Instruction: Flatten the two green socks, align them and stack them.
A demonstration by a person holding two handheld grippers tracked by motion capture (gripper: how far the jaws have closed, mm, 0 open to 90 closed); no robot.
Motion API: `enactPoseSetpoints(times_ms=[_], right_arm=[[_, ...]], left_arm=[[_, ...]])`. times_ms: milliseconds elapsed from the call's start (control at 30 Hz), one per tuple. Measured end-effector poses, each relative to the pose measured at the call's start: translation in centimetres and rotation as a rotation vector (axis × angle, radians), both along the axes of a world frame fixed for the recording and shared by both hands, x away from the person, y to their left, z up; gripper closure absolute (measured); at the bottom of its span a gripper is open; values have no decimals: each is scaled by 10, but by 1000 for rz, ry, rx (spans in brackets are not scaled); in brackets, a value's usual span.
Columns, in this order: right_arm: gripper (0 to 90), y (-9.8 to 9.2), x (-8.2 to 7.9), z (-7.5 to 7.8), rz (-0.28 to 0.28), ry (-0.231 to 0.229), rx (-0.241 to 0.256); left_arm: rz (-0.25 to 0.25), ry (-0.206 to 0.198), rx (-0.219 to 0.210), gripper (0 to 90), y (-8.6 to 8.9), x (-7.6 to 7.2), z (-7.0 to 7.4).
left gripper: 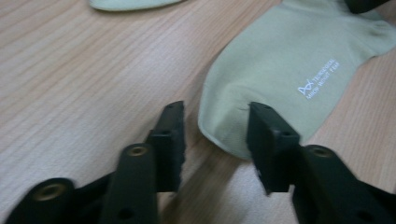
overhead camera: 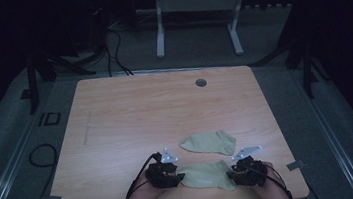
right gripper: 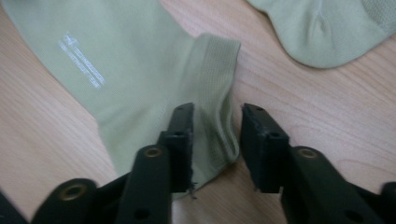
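Near sock: while it lies flat at the near edge of the surface (overhead camera: 131, 114), the pale green near sock (overhead camera: 204, 175) stretches between the two tongs, white lettering on its upper face.
Toe end: its rounded end sits between the spread jaws of the left tongs (left gripper: 215, 140), one jaw over bare wood, the other at the fabric's edge.
Cuff end: its ribbed cuff lies between the parted jaws of the right tongs (right gripper: 215, 140), one jaw over the cloth, the other over bare wood beside the cuff's edge.
Left tongs: released, jaws apart, nothing clamped; low over the sock's left end in the high view.
Right tongs: released, jaws apart, straddling the cuff without pinching it.
Far sock: a second sock (overhead camera: 208, 142) of the same colour lies flat just beyond the near one, apart from it.
Hands: a person's forearms come in from the near edge, one behind each tool.
Surface: light wood grain, with a round grommet (overhead camera: 201, 82) near its far edge.
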State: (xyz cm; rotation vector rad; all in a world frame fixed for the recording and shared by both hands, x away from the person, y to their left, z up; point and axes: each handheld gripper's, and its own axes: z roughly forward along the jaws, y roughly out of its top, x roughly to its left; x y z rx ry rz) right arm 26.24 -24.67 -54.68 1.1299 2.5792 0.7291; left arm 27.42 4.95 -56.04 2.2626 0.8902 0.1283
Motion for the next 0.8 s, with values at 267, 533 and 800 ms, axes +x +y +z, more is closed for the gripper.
enactPoseSetpoints(times_ms=[267,533,800], right_arm=[[862,5,-5,4,1,-21,-3],[867,1,-9,26,-17,-70,58],[867,-7,7,54,-48,-118,88]], left_arm=[[-7,-17,20,882,-4,-3,1],[0,-43,-7,885,-3,-1,18],[20,-94,-25,885,-3,13,46]])
